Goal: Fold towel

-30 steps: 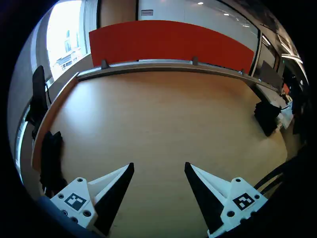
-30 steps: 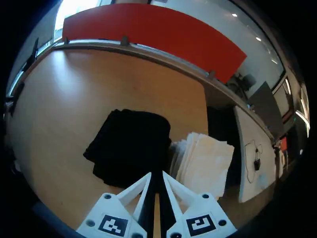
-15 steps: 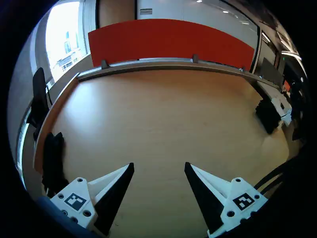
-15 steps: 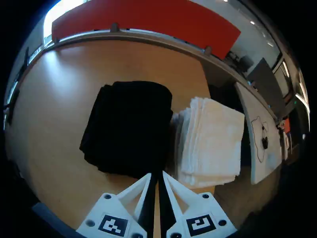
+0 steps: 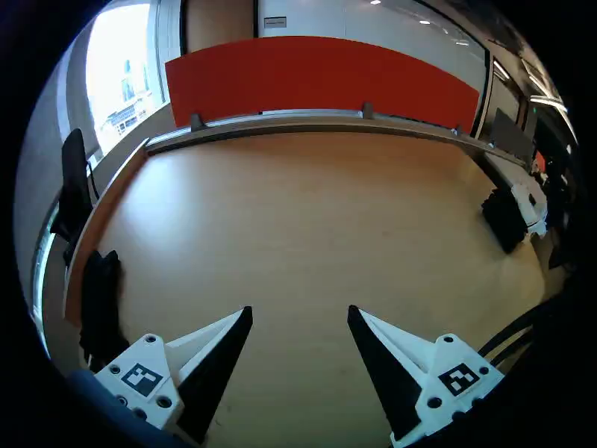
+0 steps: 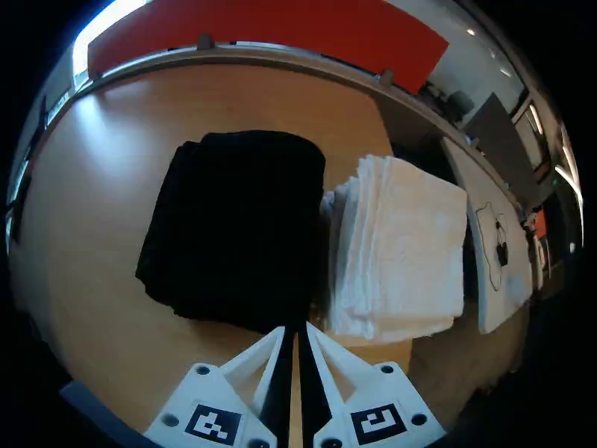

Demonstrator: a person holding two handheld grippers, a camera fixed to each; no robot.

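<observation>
In the right gripper view a stack of folded black towels (image 6: 235,228) lies on the wooden table, with a stack of folded white towels (image 6: 403,250) right beside it. My right gripper (image 6: 297,336) hovers just above the near edge of the black stack, fingers shut with nothing between them. In the left gripper view my left gripper (image 5: 298,317) stands open over bare wooden tabletop, holding nothing. Far off at the right edge of that view the black stack (image 5: 504,220) and the white stack (image 5: 526,205) appear small.
A red partition (image 5: 321,78) with a grey rail runs along the table's far edge. A dark chair (image 5: 74,187) and a dark item (image 5: 101,299) sit at the left edge. A second pale desk (image 6: 496,261) with a cable stands right of the towels.
My right gripper has moved closer over the two stacks, which now look larger and nearer. The left gripper has hardly moved and stays open.
</observation>
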